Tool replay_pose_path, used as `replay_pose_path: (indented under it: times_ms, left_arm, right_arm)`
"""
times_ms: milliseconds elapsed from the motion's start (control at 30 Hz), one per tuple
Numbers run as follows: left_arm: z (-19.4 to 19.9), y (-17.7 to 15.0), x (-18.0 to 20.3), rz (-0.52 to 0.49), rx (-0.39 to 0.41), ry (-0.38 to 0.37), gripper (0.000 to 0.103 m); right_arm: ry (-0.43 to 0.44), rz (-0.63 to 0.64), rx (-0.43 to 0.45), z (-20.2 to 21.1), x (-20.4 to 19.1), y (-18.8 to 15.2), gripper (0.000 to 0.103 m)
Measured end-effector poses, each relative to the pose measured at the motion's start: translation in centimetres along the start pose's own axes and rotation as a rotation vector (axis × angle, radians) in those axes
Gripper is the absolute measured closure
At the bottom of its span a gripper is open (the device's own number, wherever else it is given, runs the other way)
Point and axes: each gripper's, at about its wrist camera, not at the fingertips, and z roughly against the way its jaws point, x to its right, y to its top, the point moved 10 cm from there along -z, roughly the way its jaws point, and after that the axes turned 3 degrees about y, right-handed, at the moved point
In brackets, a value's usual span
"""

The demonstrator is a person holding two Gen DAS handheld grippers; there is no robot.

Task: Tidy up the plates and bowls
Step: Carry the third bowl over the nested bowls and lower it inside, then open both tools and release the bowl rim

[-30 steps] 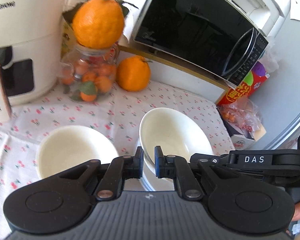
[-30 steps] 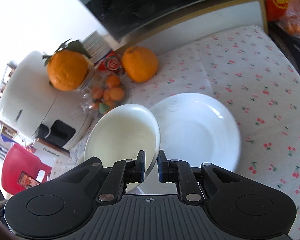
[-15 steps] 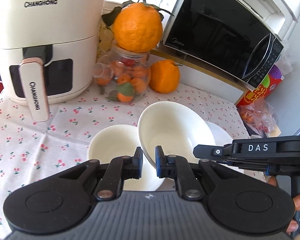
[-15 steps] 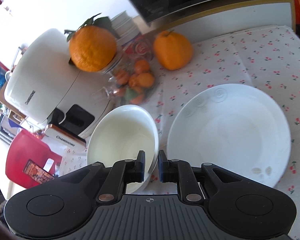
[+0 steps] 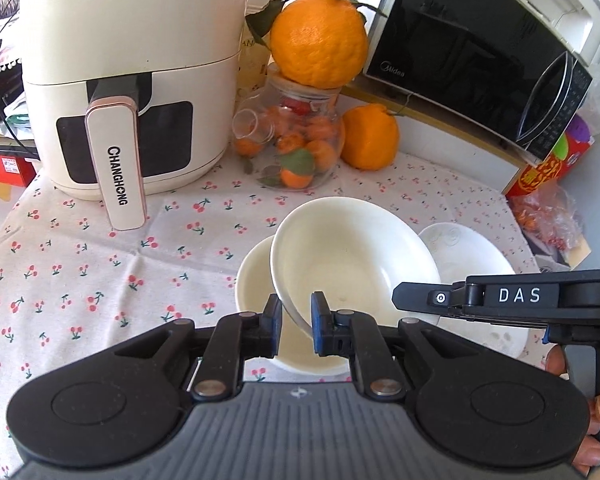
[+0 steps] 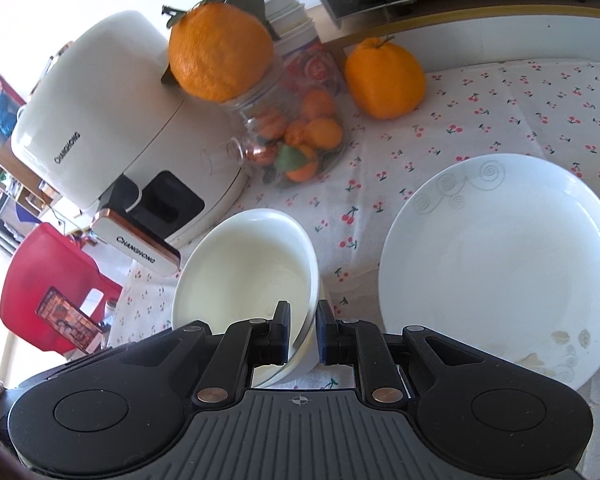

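Note:
A white bowl (image 5: 352,256) hangs tilted, gripped on two sides. My left gripper (image 5: 296,322) is shut on its near rim. My right gripper (image 5: 404,298) comes in from the right and reaches its right rim. In the right wrist view the right gripper (image 6: 303,328) is shut on the rim of that bowl (image 6: 244,272). Right under it a second white bowl (image 5: 254,280) stands on the cloth, partly covered. A wide white plate (image 5: 472,264) lies to the right, and it fills the right of the right wrist view as the plate (image 6: 500,268).
A white air fryer (image 5: 128,72) stands back left, its handle jutting forward. Behind the bowls are a glass jar of small oranges (image 5: 296,148) topped by a big orange (image 5: 318,38), another orange (image 5: 370,138), a microwave (image 5: 480,60) and snack bags (image 5: 548,200). A red stool (image 6: 48,280) stands off the table's left edge.
Both grippers have carried the bowl leftward, from above the plate to above the second bowl. The plate now lies uncovered to the right. Both grips look unchanged.

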Motion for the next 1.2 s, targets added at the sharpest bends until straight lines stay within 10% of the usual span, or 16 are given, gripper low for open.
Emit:
replay_pose_path:
  times_ms: [600,900,1200]
  left_arm:
    - [-0.4,-0.3,-0.5,-0.055,-0.008,0.037,0.088]
    - [-0.6,-0.4,-0.7,-0.067,-0.003,0.057,0.071]
    - [-0.8,-0.6,-0.1,-0.151,0.001,0.038,0.027]
  right_arm:
    - [-0.014,0.043,-0.011,-1.0,-0.3,-0.9,0.088]
    - [0.002,0.042,0.0,-0.6,-0.5,-0.8,0.068]
    - [-0.007,0.099,0.037,0.1,-0.5,-0.3,0.038]
